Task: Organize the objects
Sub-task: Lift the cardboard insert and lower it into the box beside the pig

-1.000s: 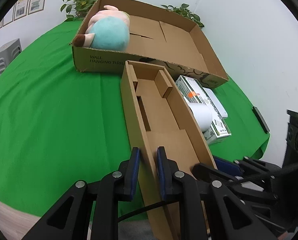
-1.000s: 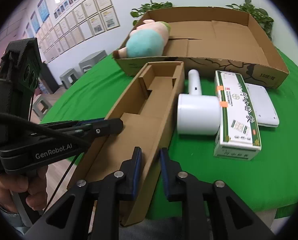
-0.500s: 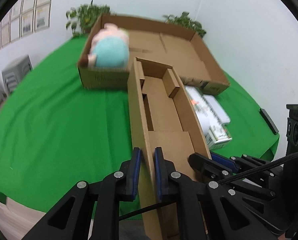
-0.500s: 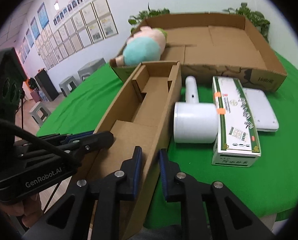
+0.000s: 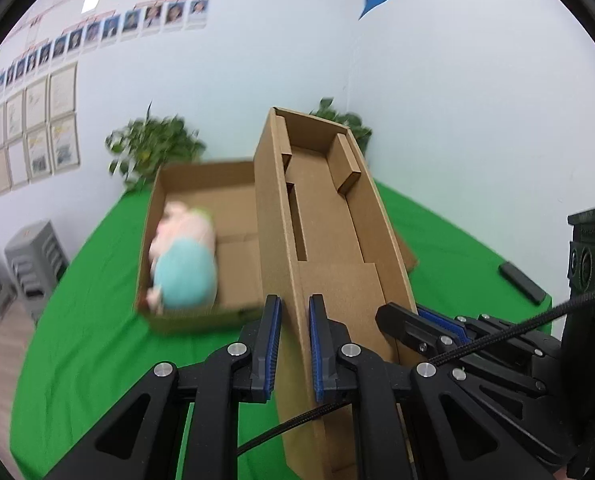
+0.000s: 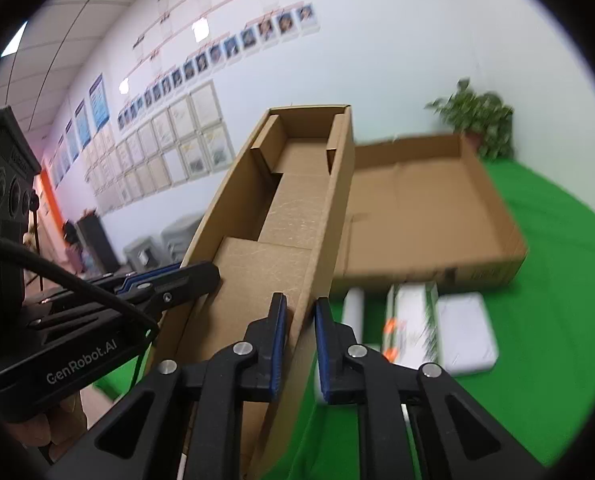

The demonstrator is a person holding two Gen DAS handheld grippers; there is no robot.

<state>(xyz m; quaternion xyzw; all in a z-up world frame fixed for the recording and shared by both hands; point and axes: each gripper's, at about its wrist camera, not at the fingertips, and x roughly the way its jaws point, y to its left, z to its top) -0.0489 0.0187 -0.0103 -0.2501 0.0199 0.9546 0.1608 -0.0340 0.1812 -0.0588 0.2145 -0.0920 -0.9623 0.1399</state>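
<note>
A long narrow cardboard box (image 5: 329,224) with inner dividers is lifted off the green table, its far end tilted up. My left gripper (image 5: 294,344) is shut on its left wall. My right gripper (image 6: 299,344) is shut on its right wall (image 6: 329,216). The large open cardboard tray (image 5: 201,200) stands behind, with a pink and teal plush toy (image 5: 183,260) in its left end. In the right wrist view the tray (image 6: 429,208) shows empty on this side.
Below the lifted box lie a white cylinder-shaped device (image 6: 353,308), a green and white carton (image 6: 411,324) and a flat white case (image 6: 465,332). A dark flat object (image 5: 521,282) lies near the table's right edge. Potted plants (image 5: 153,148) stand behind the tray.
Both grippers have raised the long box off the table and tipped its far end upward, over the tray's front. The views now look higher, toward the wall.
</note>
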